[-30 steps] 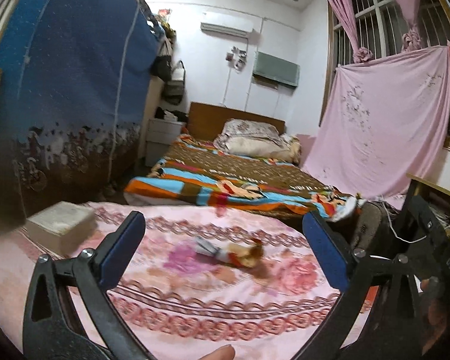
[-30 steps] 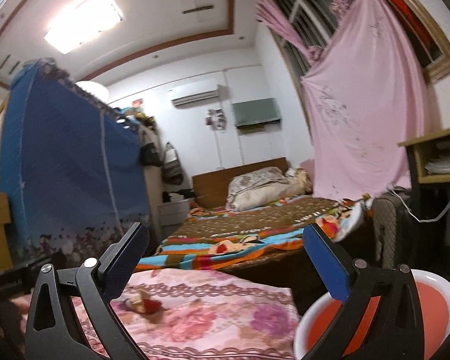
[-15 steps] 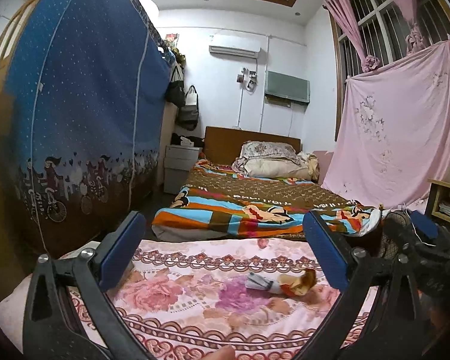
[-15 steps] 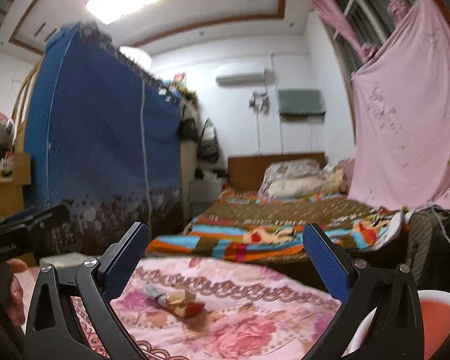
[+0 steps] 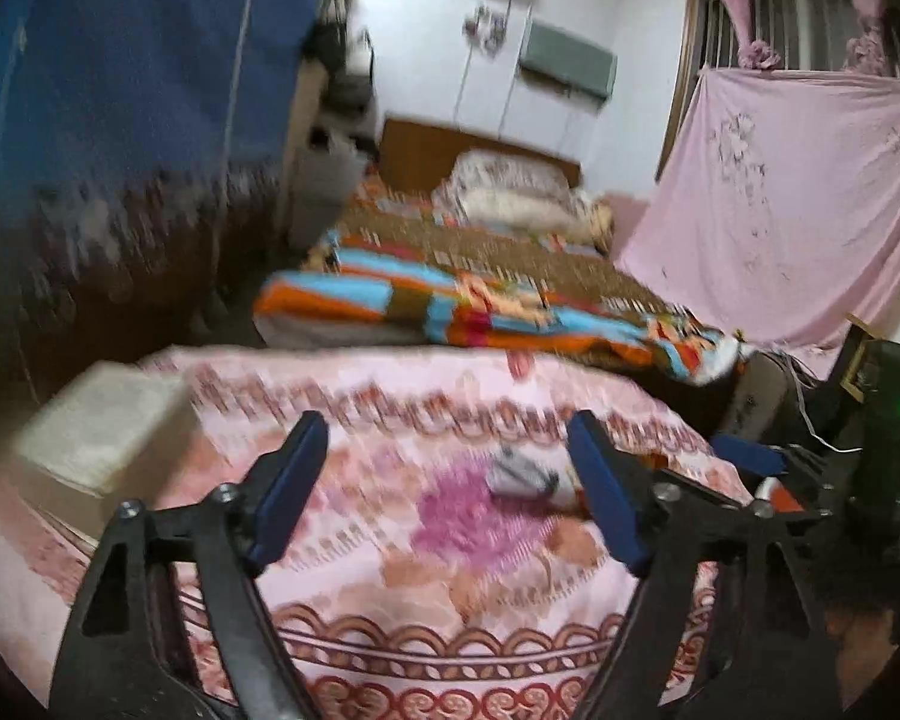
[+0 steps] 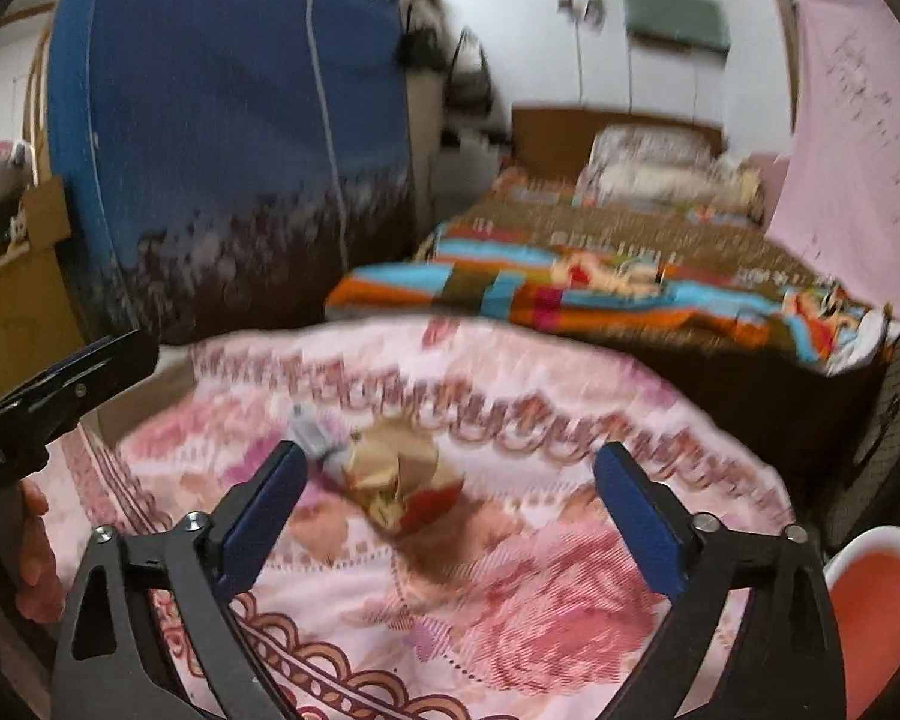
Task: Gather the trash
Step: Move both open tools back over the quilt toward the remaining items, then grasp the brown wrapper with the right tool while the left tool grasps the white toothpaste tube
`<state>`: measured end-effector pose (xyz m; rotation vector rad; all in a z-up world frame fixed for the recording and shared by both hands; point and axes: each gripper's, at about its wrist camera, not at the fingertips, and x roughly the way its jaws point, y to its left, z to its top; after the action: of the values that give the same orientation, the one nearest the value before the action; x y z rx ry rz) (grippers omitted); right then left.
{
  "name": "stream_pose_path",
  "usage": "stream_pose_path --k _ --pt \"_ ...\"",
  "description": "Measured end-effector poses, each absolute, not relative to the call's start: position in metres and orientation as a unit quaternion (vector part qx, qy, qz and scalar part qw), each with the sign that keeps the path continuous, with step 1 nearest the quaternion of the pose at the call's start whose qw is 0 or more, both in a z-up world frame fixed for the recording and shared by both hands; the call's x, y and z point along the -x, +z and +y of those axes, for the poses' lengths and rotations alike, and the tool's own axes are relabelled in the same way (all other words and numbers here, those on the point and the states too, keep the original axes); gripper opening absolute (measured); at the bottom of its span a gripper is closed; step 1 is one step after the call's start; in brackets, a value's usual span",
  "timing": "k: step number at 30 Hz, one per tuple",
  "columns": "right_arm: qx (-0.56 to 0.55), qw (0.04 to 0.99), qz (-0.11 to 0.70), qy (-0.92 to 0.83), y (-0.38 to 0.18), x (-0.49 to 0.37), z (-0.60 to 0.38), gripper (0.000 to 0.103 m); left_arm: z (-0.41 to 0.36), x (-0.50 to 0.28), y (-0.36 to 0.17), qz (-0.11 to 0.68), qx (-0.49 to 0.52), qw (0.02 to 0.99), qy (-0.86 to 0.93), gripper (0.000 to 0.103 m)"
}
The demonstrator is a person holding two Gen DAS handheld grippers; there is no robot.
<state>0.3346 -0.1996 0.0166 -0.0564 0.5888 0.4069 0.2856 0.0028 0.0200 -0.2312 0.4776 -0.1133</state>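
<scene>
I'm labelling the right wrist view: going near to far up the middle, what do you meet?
Crumpled tan-and-red wrapper → pink floral cloth's far edge → striped orange-and-blue blanket → pale pillows → brown wooden headboard.

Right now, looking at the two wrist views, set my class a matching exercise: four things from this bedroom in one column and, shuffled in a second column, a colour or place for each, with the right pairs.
Column 1
1. crumpled tan and red paper wrapper
2. round basin with the white rim
3. thick pale block-shaped book
4. large hanging cloth sheet

Column 2
A. orange-red inside, at the right edge of the right wrist view
B. pink, draped below the window
C. on the floral bedcover, between the right tongs
D. left corner of the floral bedcover

Pairs: 1-C, 2-A, 3-D, 4-B
</scene>
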Motion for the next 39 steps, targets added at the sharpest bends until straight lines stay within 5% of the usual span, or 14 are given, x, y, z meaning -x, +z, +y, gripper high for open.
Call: stream_pose_path --k 8,16,24,28,31,39 --pt "0.038 0.91 0.344 0.227 0.001 -0.345 -0.189 0.075 0.0 -0.304 0.002 0.304 0.151 0.937 -0.084 0.043" --pt "0.02 0.896 0.368 0.248 -0.003 -0.353 -0.188 0.04 -0.006 -0.326 -0.006 0.344 0.152 0.92 -0.108 0.036" --pt "0.024 0.896 0.368 0.248 -0.003 -0.352 -0.187 0.039 -0.016 -0.345 -0.014 0.376 0.173 0.901 -0.13 0.027" --pt "0.021 0.896 0.368 0.247 -0.004 -0.352 -0.188 0.038 -0.021 -0.352 -0.018 0.391 0.179 0.892 -0.138 0.01" --pt "0.019 0.895 0.37 0.248 -0.004 -0.352 -0.189 0.024 -0.02 -0.352 -0.019 0.395 0.187 0.887 -0.149 0.0" --pt "0.019 0.896 0.367 0.251 -0.004 -0.348 -0.189 0.009 -0.015 -0.348 -0.018 0.393 0.206 0.884 -0.145 0.0"
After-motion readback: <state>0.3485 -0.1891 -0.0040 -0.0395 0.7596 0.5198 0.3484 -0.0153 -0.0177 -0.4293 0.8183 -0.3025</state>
